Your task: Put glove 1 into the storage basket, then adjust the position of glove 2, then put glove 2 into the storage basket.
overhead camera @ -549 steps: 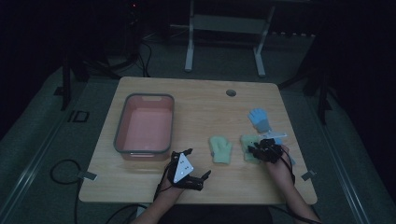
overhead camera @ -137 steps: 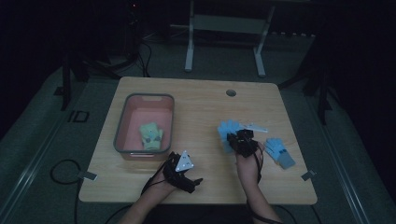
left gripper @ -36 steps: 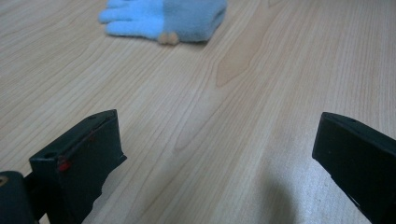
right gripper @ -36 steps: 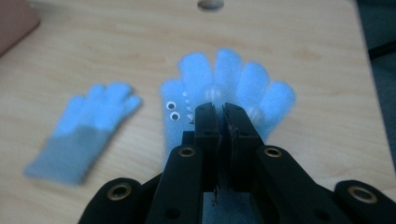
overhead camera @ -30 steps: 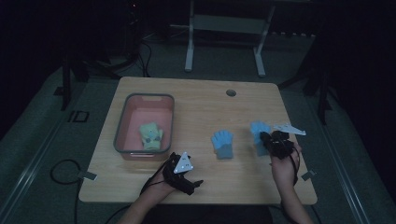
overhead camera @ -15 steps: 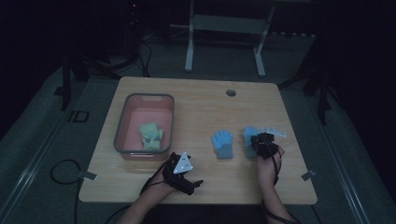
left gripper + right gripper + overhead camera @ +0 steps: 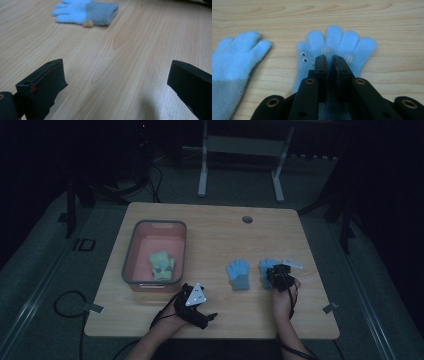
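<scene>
Dim room, dark floor with cables around a wooden table [image 7: 210, 227]. Metal stand legs [image 7: 240, 165] behind the table's far edge. Small round grommet [image 7: 247, 219] near the far edge.

Pink bin [image 7: 131, 255] sits on the table's left part, grey rim. Green glove [image 7: 161, 265] lies inside it, toward the near end.

Two blue gloves on the right part, fingers pointing away from the person. Left blue glove [image 7: 238, 274] lies flat with a grey cuff toward the person; in the left gripper view it shows far off with a small tan bead at the cuff seam. Right blue glove [image 7: 337, 46] lies just beside it, apart, with two small white eye-like dots near the thumb side.

Right gripper [image 7: 329, 60] is on top of the right blue glove, jaws nearly together with a thin gap over the palm area; cannot tell whether fabric is pinched between them. Right hand [image 7: 283, 297] behind it.

Left gripper [image 7: 207, 319] rests near the table's near edge, close to the bin's near end, jaws spread wide over bare wood, holding nothing. Grey triangular plate [image 7: 195, 296] on top.
</scene>
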Demonstrator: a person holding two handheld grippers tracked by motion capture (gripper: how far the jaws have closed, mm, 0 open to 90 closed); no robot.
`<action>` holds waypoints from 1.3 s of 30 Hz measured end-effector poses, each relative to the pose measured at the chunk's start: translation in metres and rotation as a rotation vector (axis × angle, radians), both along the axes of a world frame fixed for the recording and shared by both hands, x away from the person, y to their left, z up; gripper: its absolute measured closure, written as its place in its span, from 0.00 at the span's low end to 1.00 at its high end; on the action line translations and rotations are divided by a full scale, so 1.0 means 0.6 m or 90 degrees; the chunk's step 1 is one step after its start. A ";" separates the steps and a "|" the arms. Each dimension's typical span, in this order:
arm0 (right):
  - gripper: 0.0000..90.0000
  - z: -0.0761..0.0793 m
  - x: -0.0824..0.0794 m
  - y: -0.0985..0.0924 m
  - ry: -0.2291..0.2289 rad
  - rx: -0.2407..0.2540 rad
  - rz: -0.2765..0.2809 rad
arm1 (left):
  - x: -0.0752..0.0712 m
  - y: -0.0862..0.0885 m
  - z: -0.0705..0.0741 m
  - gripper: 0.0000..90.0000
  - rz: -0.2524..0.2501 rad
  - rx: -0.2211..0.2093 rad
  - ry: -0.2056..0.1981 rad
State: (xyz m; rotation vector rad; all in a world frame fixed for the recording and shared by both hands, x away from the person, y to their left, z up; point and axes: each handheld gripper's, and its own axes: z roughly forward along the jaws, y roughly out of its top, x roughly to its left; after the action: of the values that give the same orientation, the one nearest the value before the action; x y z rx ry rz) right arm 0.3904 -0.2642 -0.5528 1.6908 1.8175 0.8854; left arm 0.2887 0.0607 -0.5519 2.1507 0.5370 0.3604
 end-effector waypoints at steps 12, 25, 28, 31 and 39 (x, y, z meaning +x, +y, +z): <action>0.64 0.030 0.005 -0.024 0.020 -0.011 0.075 | 0.000 0.000 0.001 0.01 0.001 0.001 0.001; 0.62 0.062 -0.004 -0.071 0.036 -0.025 0.239 | 0.002 -0.001 -0.002 0.01 0.006 0.004 0.006; 0.62 0.065 -0.007 -0.077 0.033 -0.018 0.258 | 0.001 -0.003 -0.002 0.01 0.003 0.006 0.005; 0.63 0.069 -0.011 -0.082 0.024 -0.014 0.279 | 0.001 -0.002 -0.003 0.01 0.004 0.006 0.006; 0.63 0.075 -0.012 -0.093 0.017 -0.006 0.317 | 0.001 -0.002 -0.003 0.01 0.002 0.008 0.004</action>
State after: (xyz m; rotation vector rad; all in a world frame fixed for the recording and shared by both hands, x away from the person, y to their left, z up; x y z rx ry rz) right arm 0.3834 -0.3199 -0.5078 1.2601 2.3043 1.0457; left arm 0.2892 0.0595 -0.5535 2.1645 0.5428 0.3602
